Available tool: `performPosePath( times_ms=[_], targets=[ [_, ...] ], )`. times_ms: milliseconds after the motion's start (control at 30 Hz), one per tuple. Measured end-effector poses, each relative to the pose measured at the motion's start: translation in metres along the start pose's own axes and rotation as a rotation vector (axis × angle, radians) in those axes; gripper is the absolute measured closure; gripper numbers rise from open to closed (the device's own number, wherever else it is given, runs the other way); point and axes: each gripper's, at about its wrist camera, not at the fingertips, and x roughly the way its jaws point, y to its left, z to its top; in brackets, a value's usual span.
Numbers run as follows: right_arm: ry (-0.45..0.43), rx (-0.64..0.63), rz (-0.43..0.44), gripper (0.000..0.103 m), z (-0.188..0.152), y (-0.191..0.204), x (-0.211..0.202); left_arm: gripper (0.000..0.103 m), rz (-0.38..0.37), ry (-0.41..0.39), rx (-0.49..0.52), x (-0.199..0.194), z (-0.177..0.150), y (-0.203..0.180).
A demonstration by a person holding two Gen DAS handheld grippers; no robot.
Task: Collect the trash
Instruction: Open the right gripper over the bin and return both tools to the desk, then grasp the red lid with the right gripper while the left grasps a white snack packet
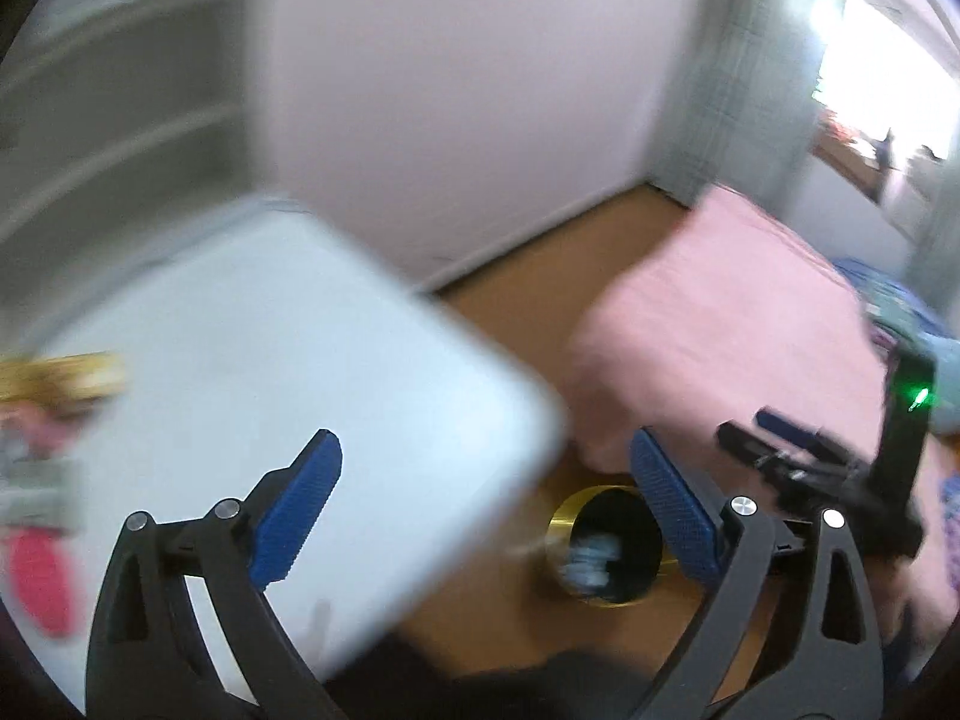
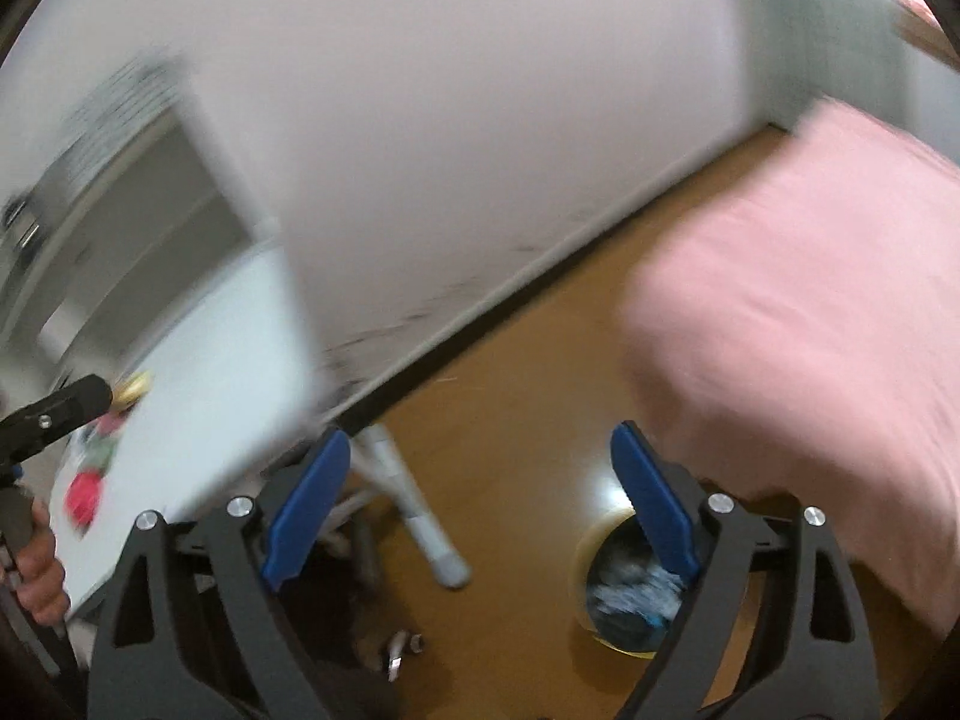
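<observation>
both views are smeared by motion blur, so small things stay uncertain.

the left wrist view shows the left gripper (image 1: 486,480) with its two blue pads (image 1: 297,510) wide apart and nothing between them. only this view takes in the window (image 1: 888,66) at 2 o'clock, the blue patterned bedding (image 1: 870,282) under it, and the right gripper (image 1: 804,456) seen from outside at 4 o'clock, a green light (image 1: 918,399) glowing on its black body. from here its jaws are too blurred to read.

the right wrist view shows the right gripper (image 2: 483,504) with its own two blue pads (image 2: 654,504) also spread apart and empty. only this view shows the white table leg (image 2: 420,516) at 6 o'clock, some dark cluttered bits on the floor near it that cannot be told, and at 9 o'clock the left gripper's black tip (image 2: 66,408) with the person's hand (image 2: 39,564) below it at 8 o'clock.

one round bin (image 1: 606,546) with a gold rim stands on the brown floor (image 1: 516,276), at 5 o'clock in both views (image 2: 630,588), just beside the pink bed cover (image 1: 720,312) and between it and the table. inside lies crumpled whitish and blue trash (image 2: 636,594); the pieces cannot be counted.

one white table (image 1: 288,372) fills 8 o'clock in the left view. along its far edge sit a gold thing (image 1: 60,375), a grey-green thing (image 1: 30,480) and a pink-red one (image 1: 36,576), three blurred items; the right view shows the same cluster (image 2: 90,480) at 8 o'clock.
</observation>
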Motion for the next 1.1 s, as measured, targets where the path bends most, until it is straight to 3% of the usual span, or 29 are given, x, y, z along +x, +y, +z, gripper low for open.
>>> performPosePath(
  times_ms=[167,300,367,533,633,867,933,967,1100],
  targets=[
    [0.136,-0.237,0.261,0.017,-0.001,0.165,0.052,0.009,0.262,-0.007,-0.104,-0.062,-0.041,0.137],
    [0.227,-0.398,0.394,0.017,-0.021,0.280,0.083,0.009,0.435,0.010,-0.211,-0.104,-0.091,0.233],
    [0.254,-0.470,0.447,0.017,-0.034,0.335,0.096,0.009,0.464,0.012,-0.251,-0.119,-0.113,0.264],
    [0.314,-0.571,0.468,0.014,-0.058,0.417,0.126,0.009,0.468,0.019,-0.353,-0.135,-0.148,0.318],
    [0.331,-0.579,0.468,0.014,-0.062,0.434,0.137,0.009,0.451,0.000,-0.376,-0.139,-0.153,0.332],
    [0.342,-0.602,0.431,0.013,-0.072,0.447,0.158,0.009,0.384,0.036,-0.371,-0.122,-0.156,0.341],
    [0.323,-0.626,0.426,0.015,-0.073,0.448,0.158,0.009,0.382,0.043,-0.354,-0.113,-0.148,0.341],
    [0.315,-0.631,0.422,0.023,-0.073,0.447,0.157,0.009,0.384,0.044,-0.348,-0.111,-0.145,0.343],
    [0.250,-0.644,0.437,0.024,-0.064,0.437,0.140,0.009,0.374,0.061,-0.348,-0.093,-0.118,0.352]
  ],
)
